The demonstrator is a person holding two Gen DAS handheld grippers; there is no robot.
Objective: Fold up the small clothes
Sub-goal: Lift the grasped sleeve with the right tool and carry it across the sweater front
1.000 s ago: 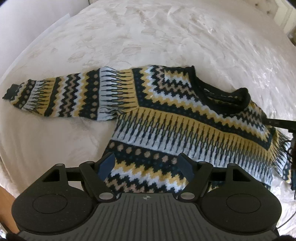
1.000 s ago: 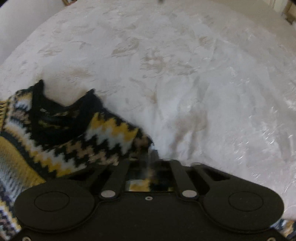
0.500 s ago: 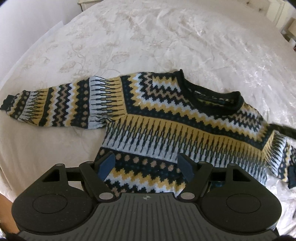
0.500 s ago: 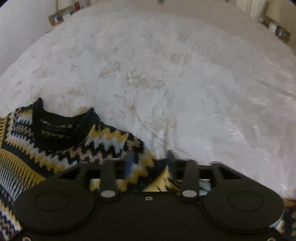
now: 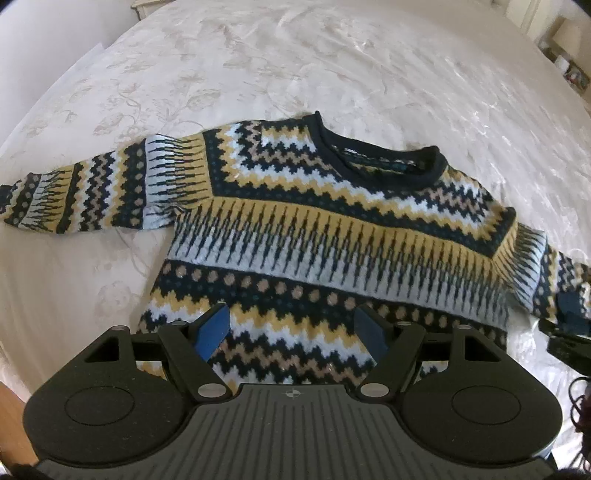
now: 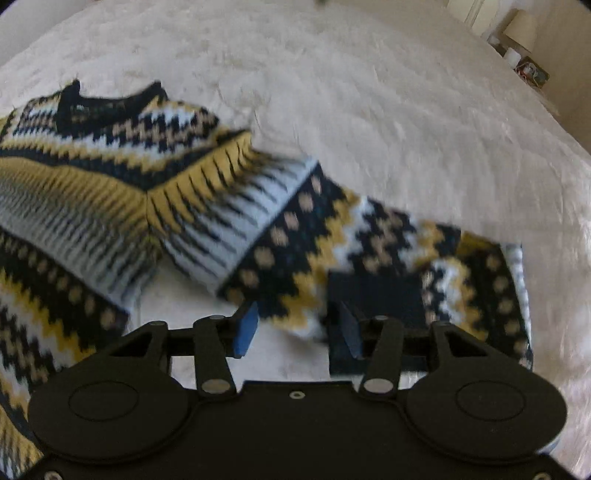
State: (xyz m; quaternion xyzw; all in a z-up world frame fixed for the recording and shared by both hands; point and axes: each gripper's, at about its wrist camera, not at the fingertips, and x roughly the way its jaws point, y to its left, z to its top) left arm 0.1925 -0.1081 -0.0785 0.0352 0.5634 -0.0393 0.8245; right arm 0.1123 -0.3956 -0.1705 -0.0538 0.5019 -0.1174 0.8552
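A patterned knit sweater (image 5: 314,236) in navy, yellow, white and tan lies flat, front up, on a white bedspread (image 5: 295,66). Its left sleeve (image 5: 92,192) stretches out to the left. My left gripper (image 5: 291,328) is open and empty, hovering over the sweater's hem. In the right wrist view the right sleeve (image 6: 351,236) lies out to the right with its dark cuff (image 6: 373,295) folded back. My right gripper (image 6: 295,328) is open just above the sleeve's lower edge. It also shows at the left wrist view's right edge (image 5: 569,325).
The bedspread (image 6: 369,92) extends far beyond the sweater. A bedside shelf with small items (image 6: 528,70) and a lamp (image 6: 521,26) stand at the far right. The bed's left edge (image 5: 22,295) drops to a wooden floor.
My right gripper has opened and let go of the right sleeve, then pulled back; the sleeve now lies spread out to the right. My left gripper has risen a little.
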